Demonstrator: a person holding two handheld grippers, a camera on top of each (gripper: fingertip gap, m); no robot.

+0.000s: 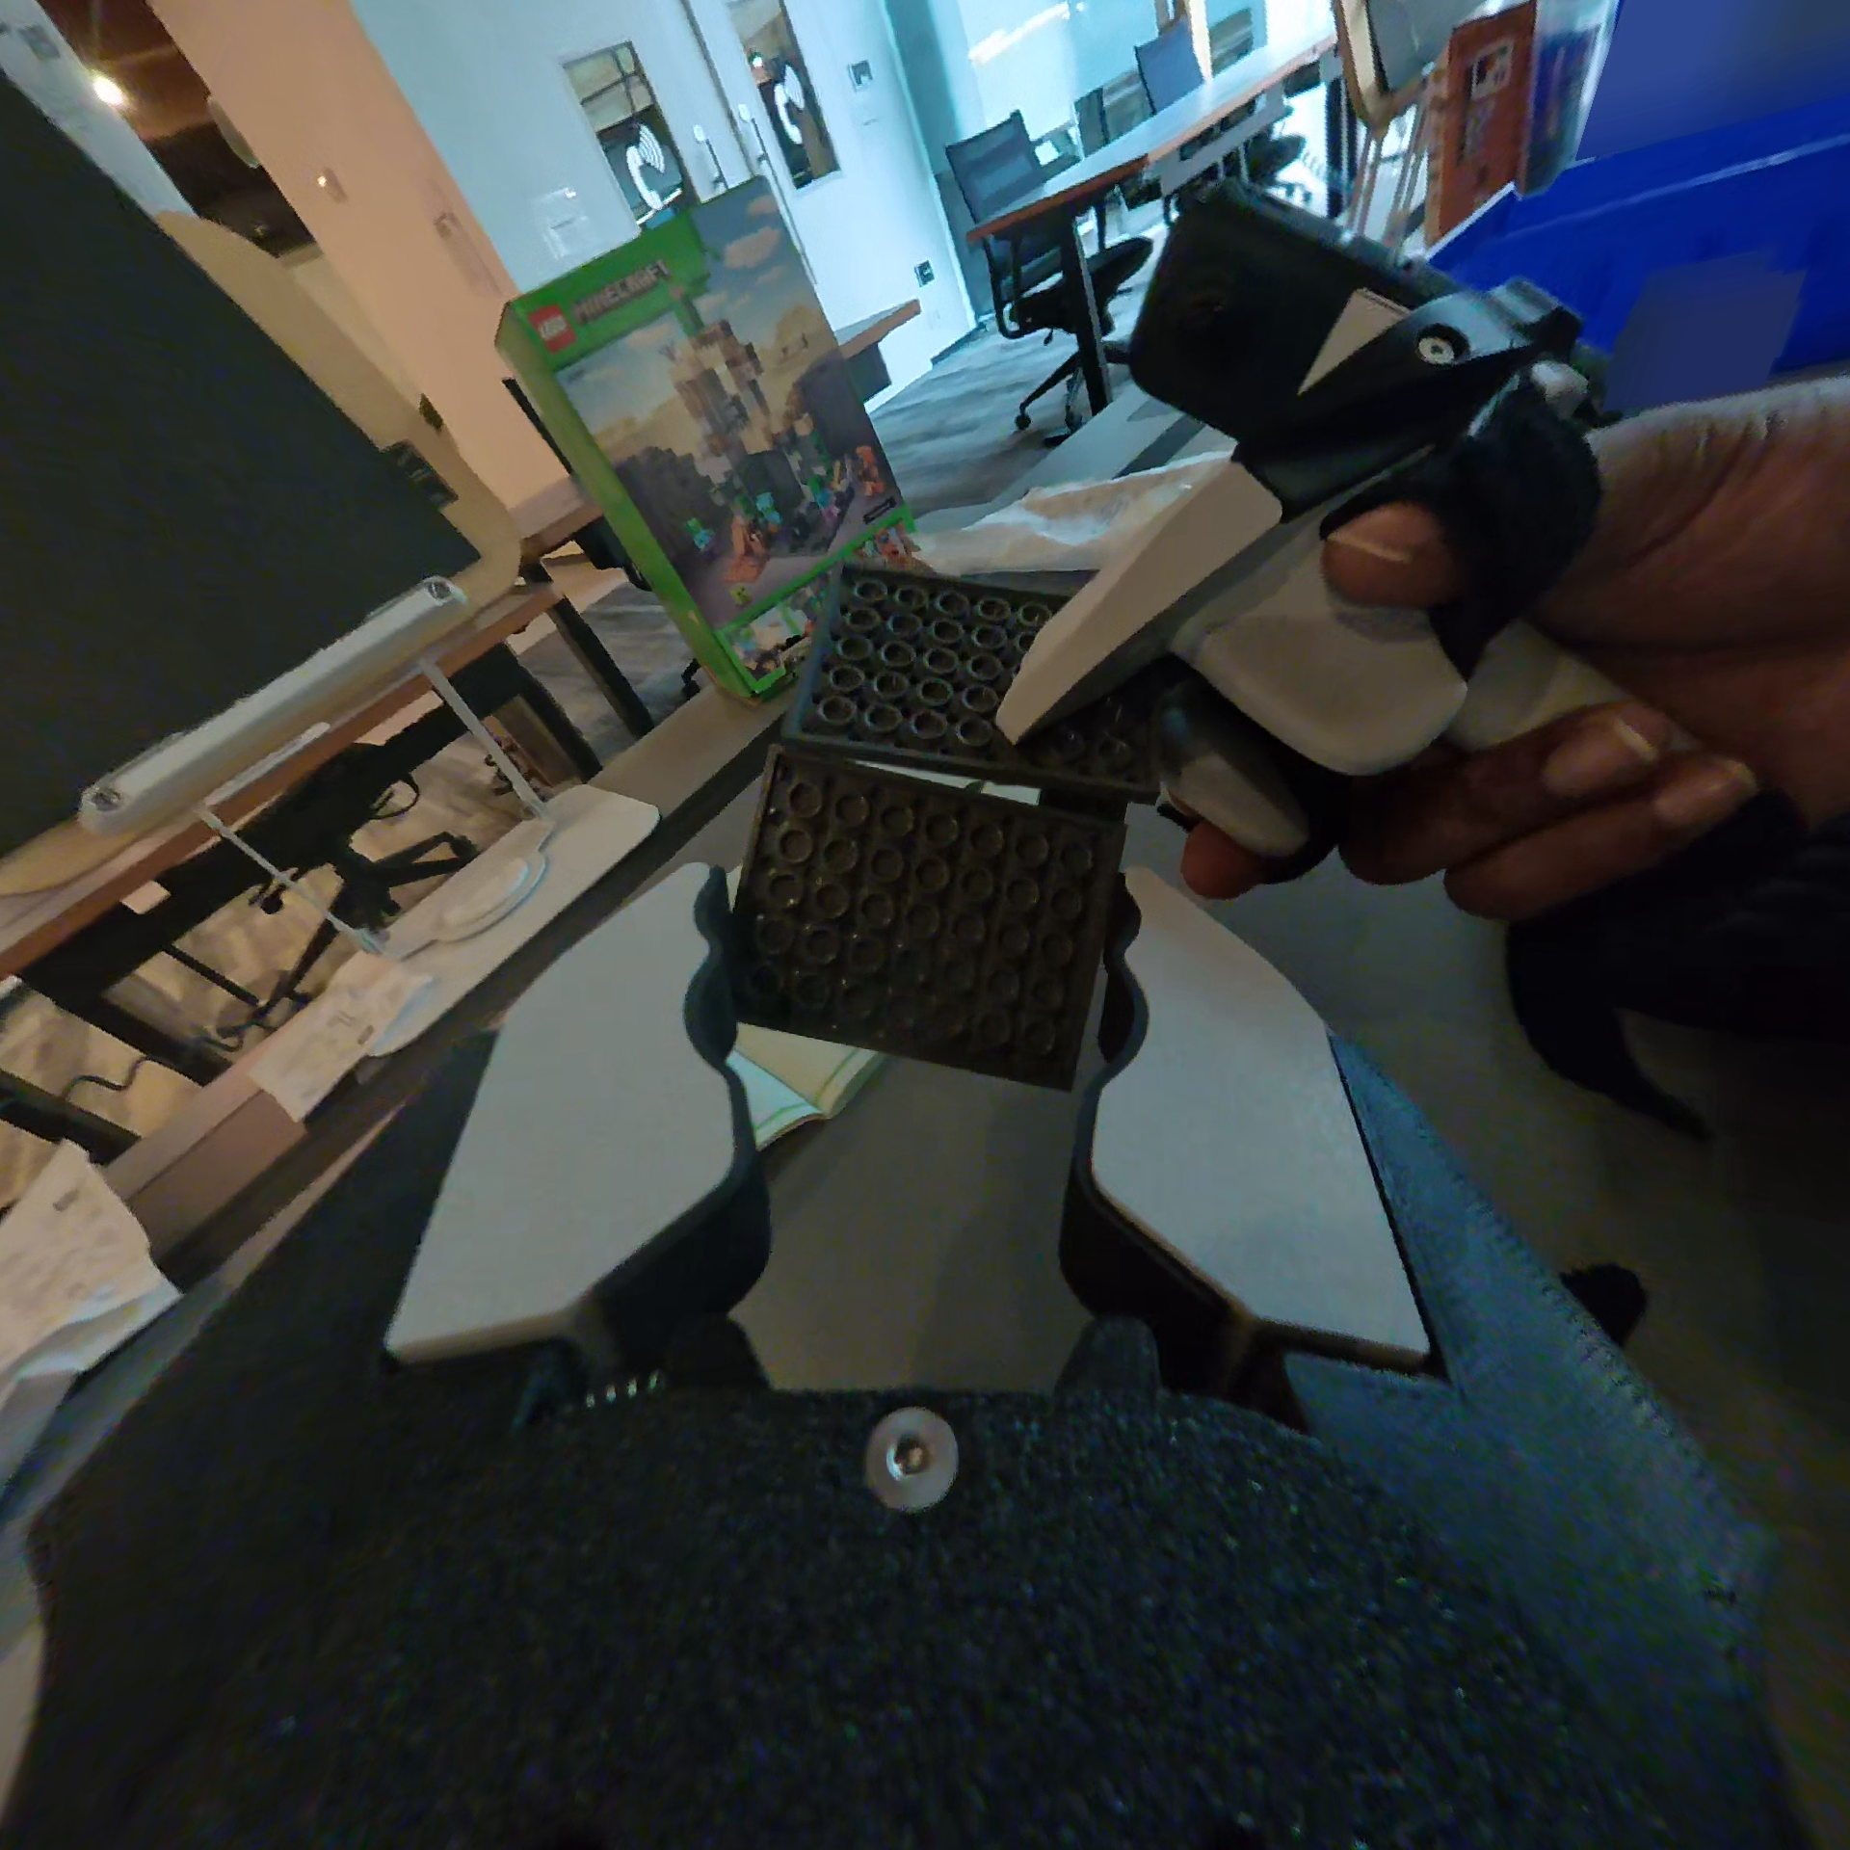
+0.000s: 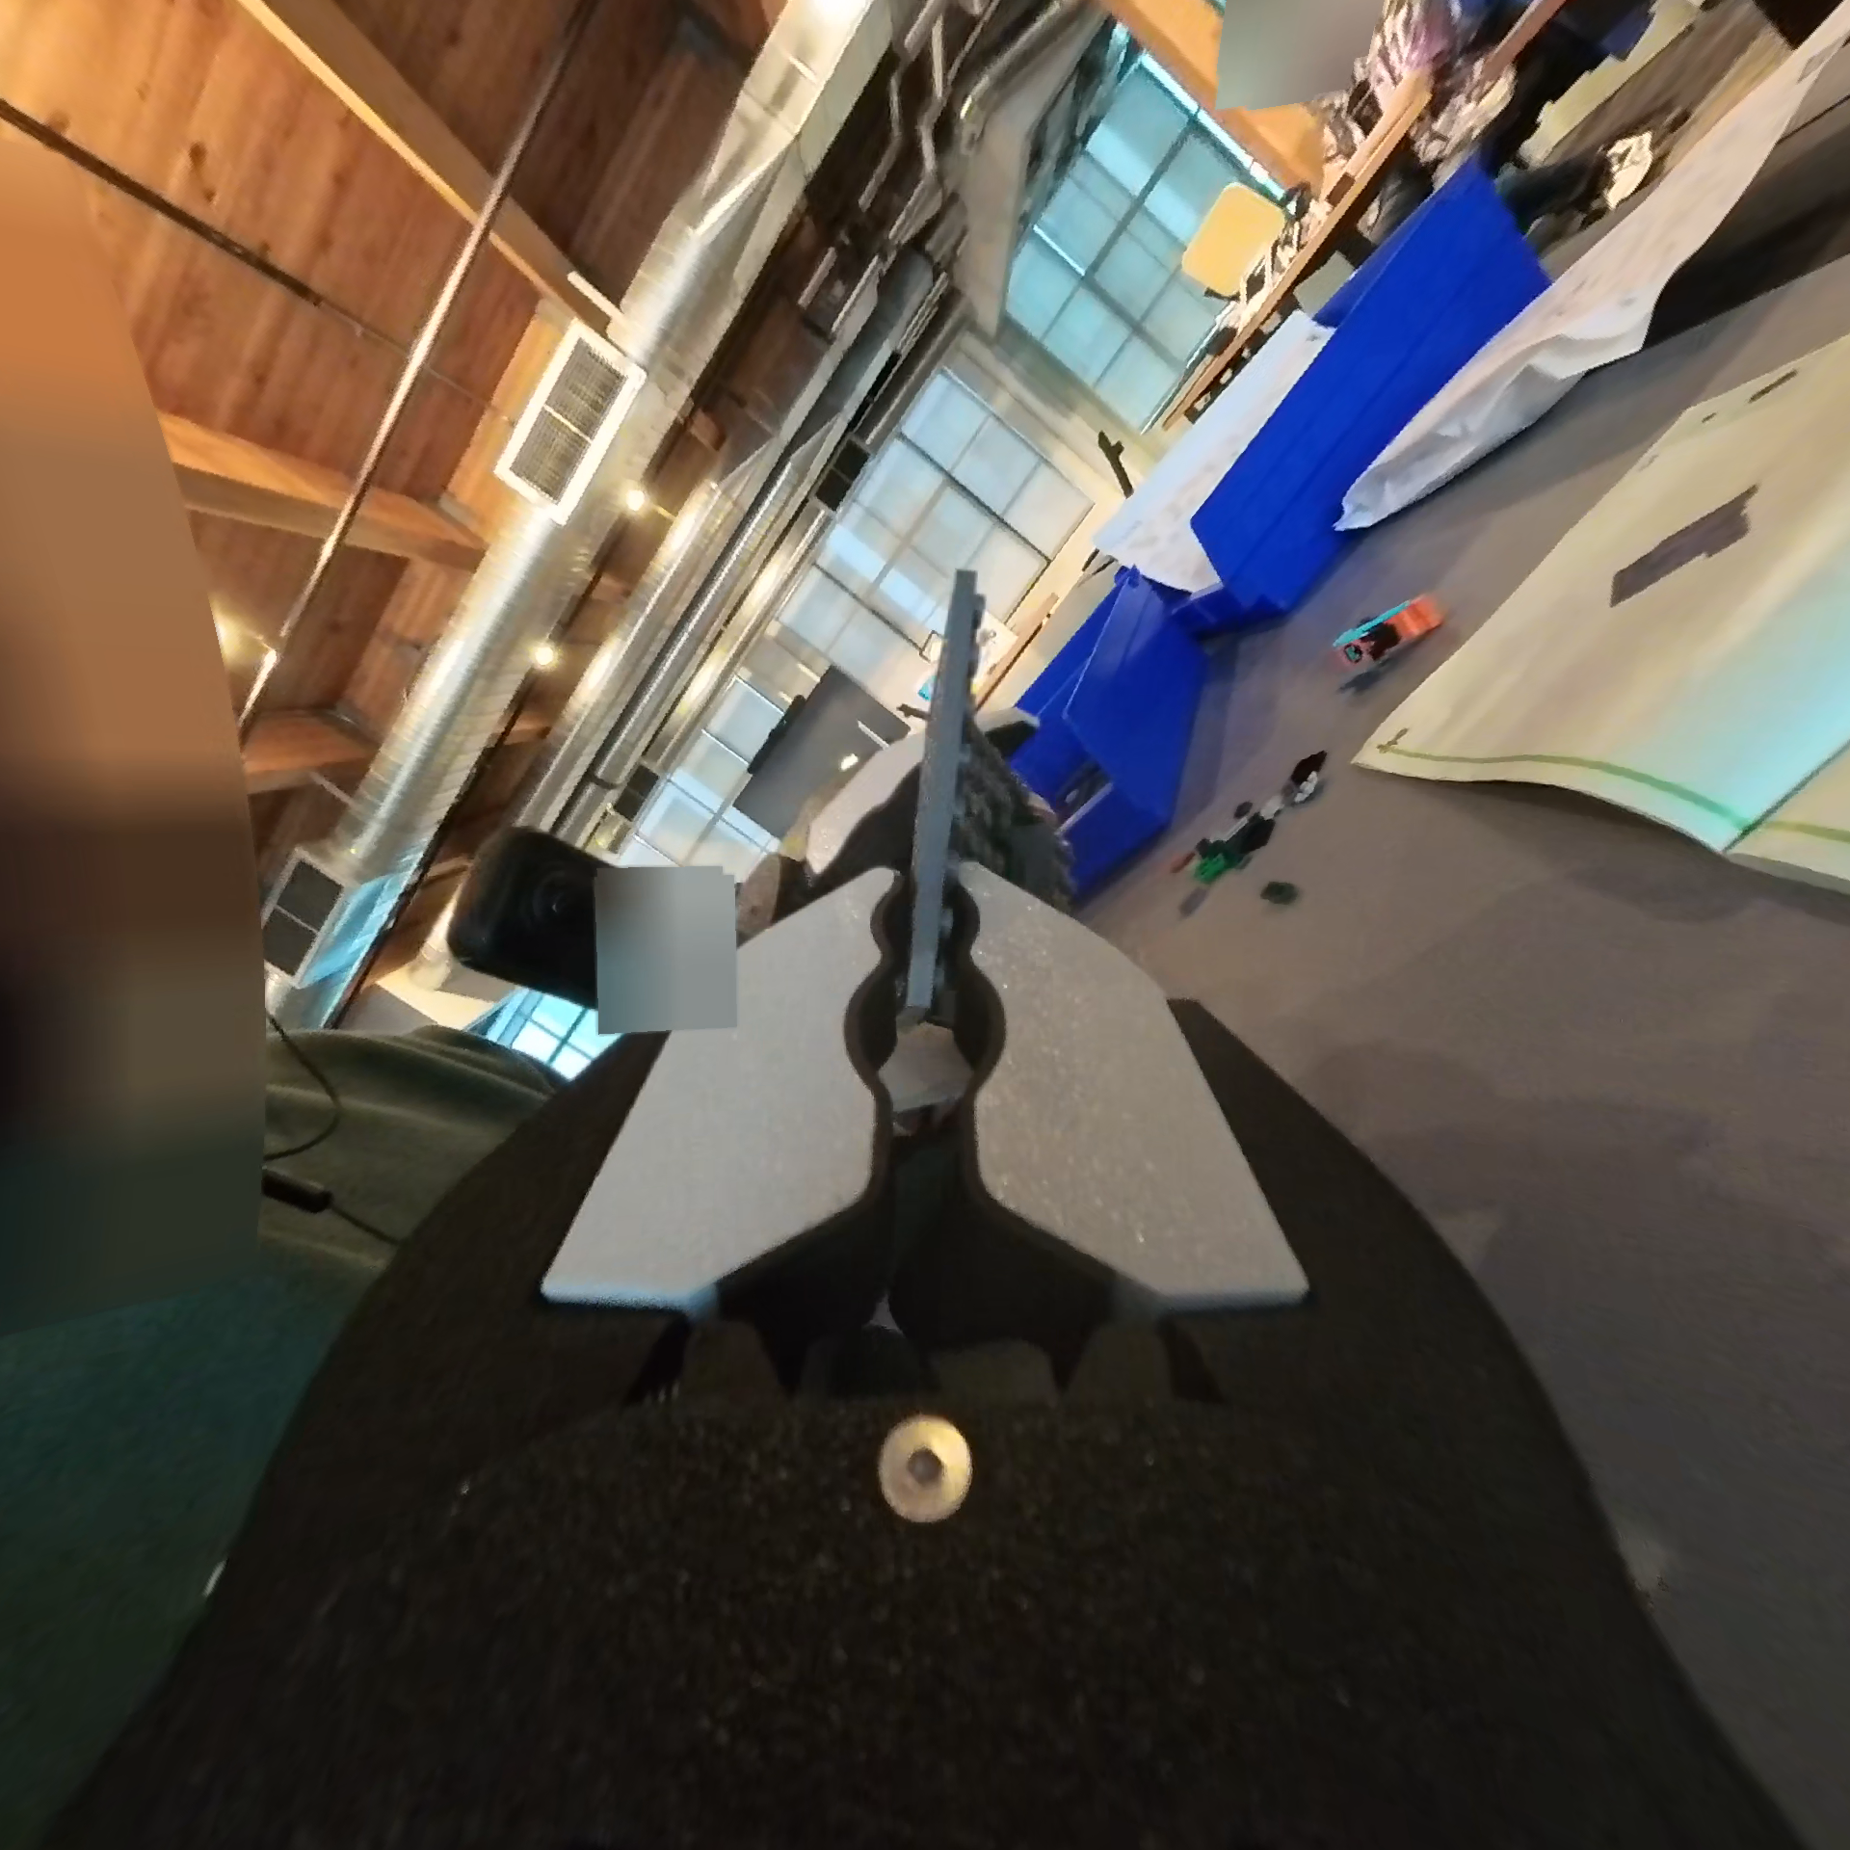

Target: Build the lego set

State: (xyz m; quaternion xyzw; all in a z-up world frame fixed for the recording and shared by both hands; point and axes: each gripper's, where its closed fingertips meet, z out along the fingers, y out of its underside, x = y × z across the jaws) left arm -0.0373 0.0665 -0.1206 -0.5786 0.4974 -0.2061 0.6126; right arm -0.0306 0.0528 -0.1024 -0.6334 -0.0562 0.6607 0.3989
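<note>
In the left wrist view my left gripper point(image 1: 916, 936) is shut on a dark grey studded Lego plate point(image 1: 921, 921), gripped by its two side edges and held in the air. A second dark grey plate point(image 1: 941, 661) sits just above it, edge to edge, with a thin gap showing between them. My right gripper point(image 1: 1091, 751), held by a hand point(image 1: 1652, 641), is shut on that second plate's right side. In the right wrist view the right gripper point(image 2: 926, 936) pinches this plate point(image 2: 946, 761), seen edge-on and upright.
A green Lego box point(image 1: 701, 440) stands behind the plates, with a white paper bag point(image 1: 1081, 511) beside it. An open booklet point(image 1: 801, 1091) lies under the plates. Small loose Lego pieces point(image 2: 1251, 831) and large paper sheets point(image 2: 1602, 651) lie on the grey table point(image 2: 1402, 1001). Blue bins point(image 2: 1351, 400) stand behind. Less than 4 cm separates the two grippers' tips.
</note>
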